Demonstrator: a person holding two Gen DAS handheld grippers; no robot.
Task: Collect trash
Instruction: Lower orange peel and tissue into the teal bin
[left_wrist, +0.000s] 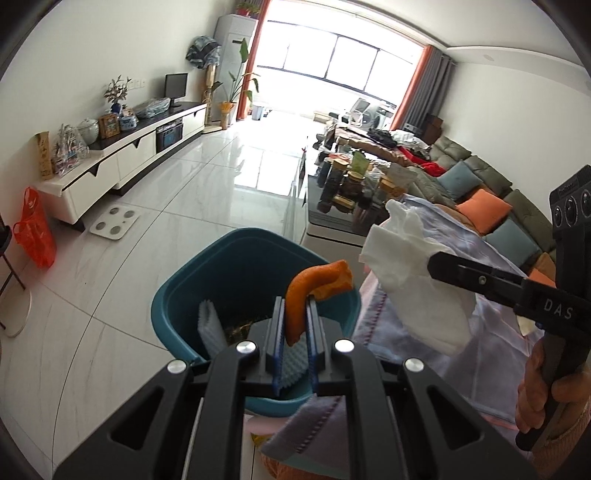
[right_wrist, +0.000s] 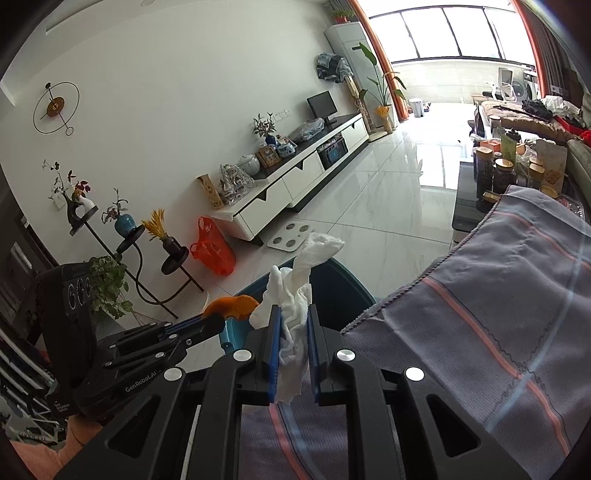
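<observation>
Left gripper (left_wrist: 295, 314): clamped narrow on one orange peel (left_wrist: 314, 291), curling up past the fingertips, above the teal bin (left_wrist: 184, 295). Right gripper (right_wrist: 293, 321): pinched on one crumpled white tissue (right_wrist: 299, 280), sticking out beyond the blue pads (right_wrist: 274, 350), near the bin's right rim. Two pieces of trash held, one per gripper. In the bin: white foam (left_wrist: 210, 325) and some darker scraps. Near right: striped cloth (right_wrist: 480, 314), touching the bin. Far left: orange plastic bag (left_wrist: 35, 229) and a white scale (left_wrist: 114, 221) on the floor.

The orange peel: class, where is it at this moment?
In the left wrist view the orange peel is pinched in the left hand-held gripper, above the teal bin, left of the white tissue.
</observation>
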